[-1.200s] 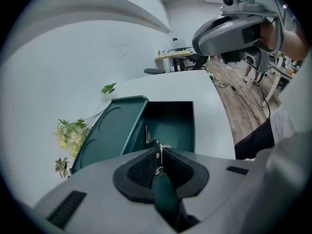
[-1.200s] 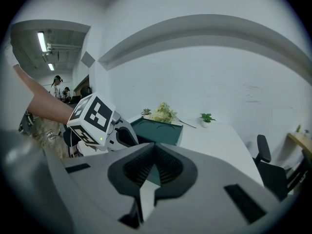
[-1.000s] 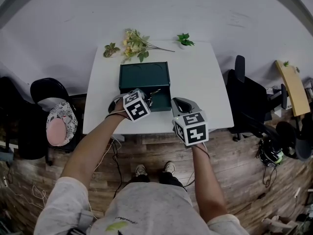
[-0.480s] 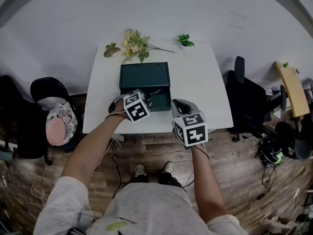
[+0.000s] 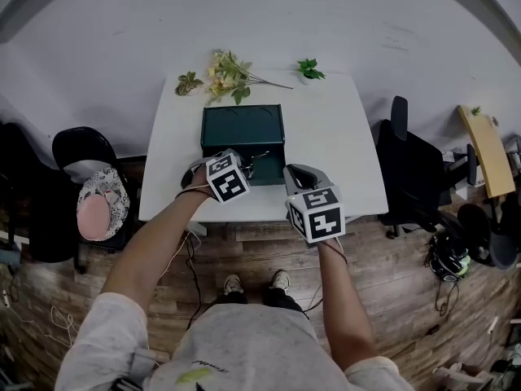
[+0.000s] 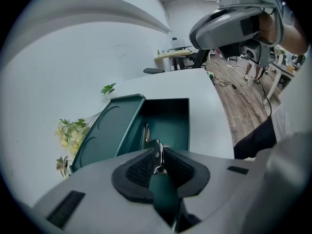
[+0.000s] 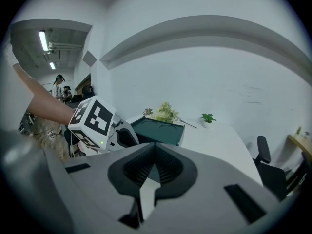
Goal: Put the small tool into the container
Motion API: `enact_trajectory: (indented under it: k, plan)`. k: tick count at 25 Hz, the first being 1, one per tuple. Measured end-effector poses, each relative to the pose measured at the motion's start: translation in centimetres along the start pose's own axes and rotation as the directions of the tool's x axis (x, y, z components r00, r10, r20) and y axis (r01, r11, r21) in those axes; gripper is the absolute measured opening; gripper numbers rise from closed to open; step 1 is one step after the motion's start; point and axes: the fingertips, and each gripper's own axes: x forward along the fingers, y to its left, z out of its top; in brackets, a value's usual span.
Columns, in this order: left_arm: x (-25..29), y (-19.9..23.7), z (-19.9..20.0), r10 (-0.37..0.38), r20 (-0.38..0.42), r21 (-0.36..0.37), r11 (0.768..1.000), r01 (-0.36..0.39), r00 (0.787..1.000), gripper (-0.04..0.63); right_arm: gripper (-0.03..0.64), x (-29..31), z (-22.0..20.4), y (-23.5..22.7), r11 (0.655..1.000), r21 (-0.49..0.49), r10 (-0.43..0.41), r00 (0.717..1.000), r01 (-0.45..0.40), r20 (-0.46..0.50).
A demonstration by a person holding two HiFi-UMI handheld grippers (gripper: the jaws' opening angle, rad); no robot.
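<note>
A dark green container point(image 5: 242, 143) stands open on the white table point(image 5: 342, 145), its lid point(image 5: 242, 121) laid back toward the wall. My left gripper point(image 5: 251, 163) hovers at the box's front edge, shut on a small metal tool point(image 6: 157, 153) whose tip pokes out between the pads above the box interior point(image 6: 168, 123). A thin tool point(image 6: 146, 132) lies inside by the hinge. My right gripper point(image 5: 298, 173) is shut on nothing, just right of the box near the table's front edge. The right gripper view shows the left gripper's marker cube point(image 7: 94, 118) and the container point(image 7: 161, 129).
Artificial flowers point(image 5: 226, 76) and a small potted plant point(image 5: 308, 68) lie along the table's far edge. A black chair point(image 5: 80, 148) with a pink cushion point(image 5: 101, 208) stands at the left, an office chair point(image 5: 407, 163) at the right. Bare white tabletop shows right of the box.
Almost nothing has moved: both grippers stay where they were, the left still gripping the tool at the box's front edge.
</note>
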Motion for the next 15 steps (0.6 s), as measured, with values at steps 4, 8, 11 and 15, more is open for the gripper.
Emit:
enact_trajectory:
  k: [4,8,11,15]
  plan:
    - [-0.7,-0.1,-0.2,0.009,-0.001,0.0,1.0,-0.009,1.0,0.063,0.005,-0.2,0.2,0.1,1.0,-0.008,0.005,1.0,-0.005,0.005]
    - [-1.5,0.3,-0.2,0.025,0.007,-0.021,0.999,-0.025,1.0,0.061,0.005,0.0,0.8,0.5,1.0,-0.015,0.02,1.0,-0.02,0.01]
    - [-2.3,0.7,-0.3,0.043,0.018,-0.042,0.998,-0.042,0.999,0.06,0.005,0.2,1.3,1.0,0.999,-0.026,0.035,0.999,-0.035,0.016]
    - [-3.6,1.5,-0.6,0.073,0.033,-0.087,0.994,-0.07,0.997,0.057,0.005,0.5,2.1,1.4,0.998,-0.015,0.054,0.998,-0.053,0.032]
